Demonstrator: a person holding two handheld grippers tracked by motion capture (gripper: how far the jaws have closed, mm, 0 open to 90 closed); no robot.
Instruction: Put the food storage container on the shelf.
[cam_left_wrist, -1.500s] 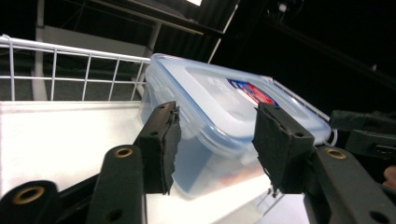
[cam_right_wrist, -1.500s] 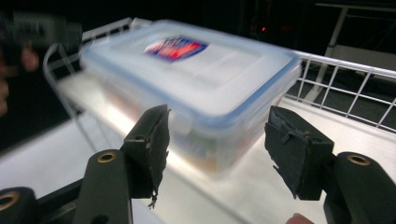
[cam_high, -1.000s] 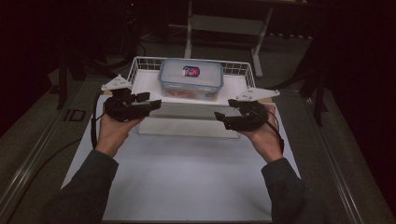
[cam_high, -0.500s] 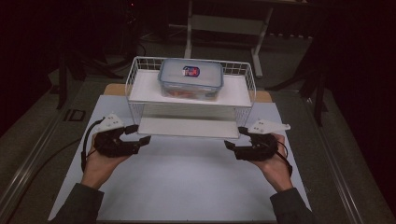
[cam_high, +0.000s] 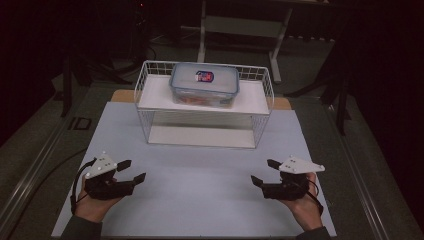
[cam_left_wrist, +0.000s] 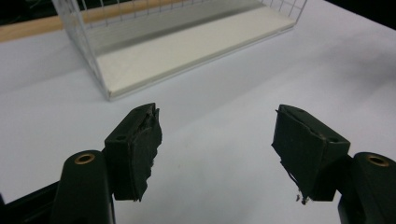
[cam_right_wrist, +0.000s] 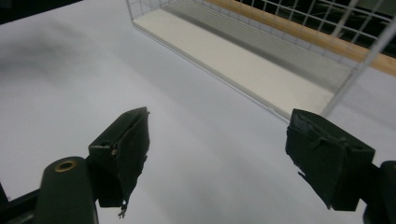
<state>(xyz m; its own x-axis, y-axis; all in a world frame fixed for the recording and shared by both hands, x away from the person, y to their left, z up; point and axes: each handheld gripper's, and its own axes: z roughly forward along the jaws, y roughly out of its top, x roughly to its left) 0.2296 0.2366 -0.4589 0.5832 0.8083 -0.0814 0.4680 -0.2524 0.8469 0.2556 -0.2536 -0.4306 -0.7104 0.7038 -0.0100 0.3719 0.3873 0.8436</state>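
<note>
A white desk (cam_high: 200, 200) seen from above, in a dark room. Near its far edge stands a white wire rack (cam_high: 204, 107) with two levels; a strip of bare wood runs along the desk's far edge behind it. On the rack's upper shelf, about midway along, sits a clear plastic food box (cam_high: 204, 84) with a blue-rimmed lid and a small red and blue label on top. The rack's lower shelf is a plain white board. Close to the desk's near edge, a person's two hands each hold a black claw, both well apart from the rack and from each other. The left claw (cam_high: 131, 170) is by the near left corner, angled toward the middle of the desk, its jaws spread wide and holding nothing. From the left claw's own camera, the two padded jaws stand far apart over bare white desk, the rack's lower shelf beyond them. The right claw (cam_high: 265, 171) is by the near right corner, also angled inward, jaws wide apart and empty. From its own camera, the jaws frame bare desk, the rack's corner beyond.
</note>
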